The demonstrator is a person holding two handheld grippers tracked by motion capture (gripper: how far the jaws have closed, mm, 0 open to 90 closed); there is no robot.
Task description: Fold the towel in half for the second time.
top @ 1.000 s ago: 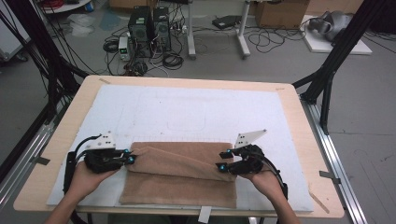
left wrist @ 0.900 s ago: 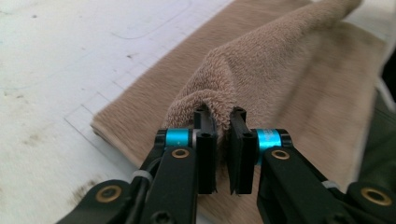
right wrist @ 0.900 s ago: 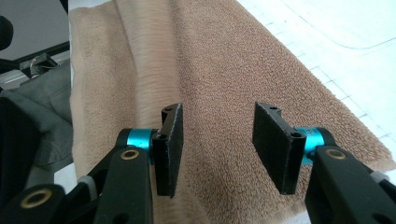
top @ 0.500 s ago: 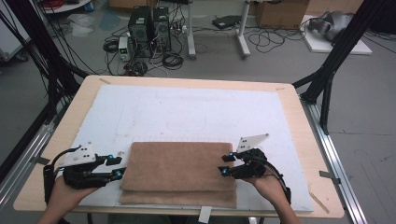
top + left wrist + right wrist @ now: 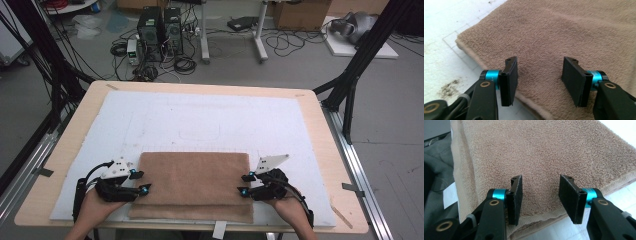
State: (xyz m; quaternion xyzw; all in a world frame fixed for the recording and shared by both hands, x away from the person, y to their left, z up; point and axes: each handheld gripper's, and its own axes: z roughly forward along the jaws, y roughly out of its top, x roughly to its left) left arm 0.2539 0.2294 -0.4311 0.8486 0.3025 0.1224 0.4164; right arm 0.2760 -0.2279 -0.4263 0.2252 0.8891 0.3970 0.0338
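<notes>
Lying folded at the white mat's (image 5: 200, 120) six o'clock edge, the brown towel (image 5: 195, 182) is flanked by both tools: left gripper (image 5: 139, 182), jaws just opening, at nine o'clock; right gripper (image 5: 244, 183), jaws apart, at three, both empty, likely released after the fold.

Grey floor (image 5: 400, 125), tangled cables (image 5: 165, 60)

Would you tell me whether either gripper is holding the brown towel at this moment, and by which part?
Nothing is held. The left gripper, whose jaws have just been opening, and the right gripper both stand open above the folded brown towel, at its left and right ends.
</notes>
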